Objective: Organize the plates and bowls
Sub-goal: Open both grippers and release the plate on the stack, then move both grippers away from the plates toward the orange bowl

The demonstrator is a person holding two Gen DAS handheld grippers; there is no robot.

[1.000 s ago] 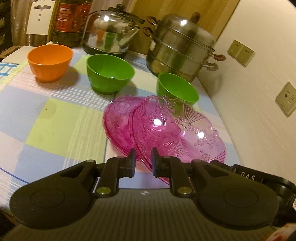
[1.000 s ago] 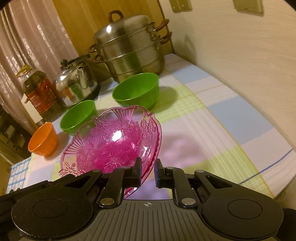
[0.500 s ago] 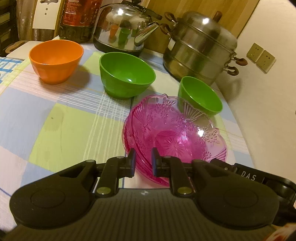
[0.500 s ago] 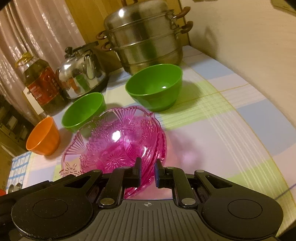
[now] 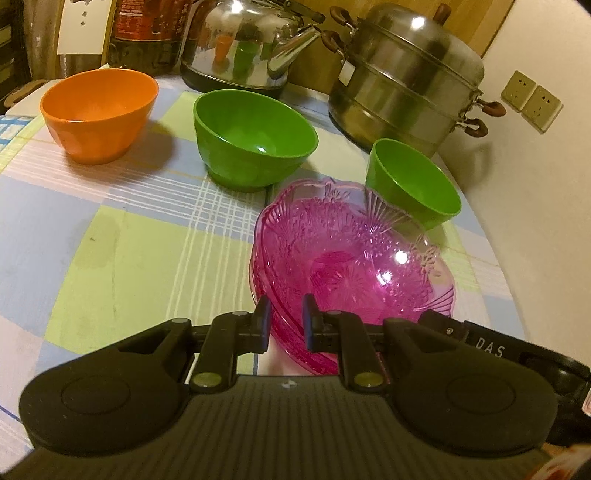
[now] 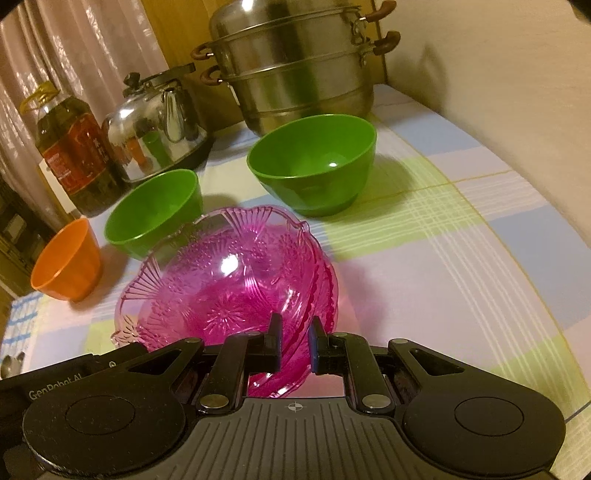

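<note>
Checked tablecloth [image 5: 110, 258] carries the pink glass plates [image 5: 351, 254], nested just in front of two green bowls [image 5: 255, 144] and an orange bowl [image 5: 98, 114]. We see our left gripper [image 5: 284, 321] and right gripper [image 6: 295, 343] each clamped narrowly on the plates' near rim.

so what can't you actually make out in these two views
- Pink plates: near rims hidden behind the gripper bodies in both views, so each grip point is unclear.
- Oil bottle: top cut off by the left view's upper edge.
- Bottle label text: too small and blurred to read.
- Steamer pot: lid cut off in the right view.
</note>
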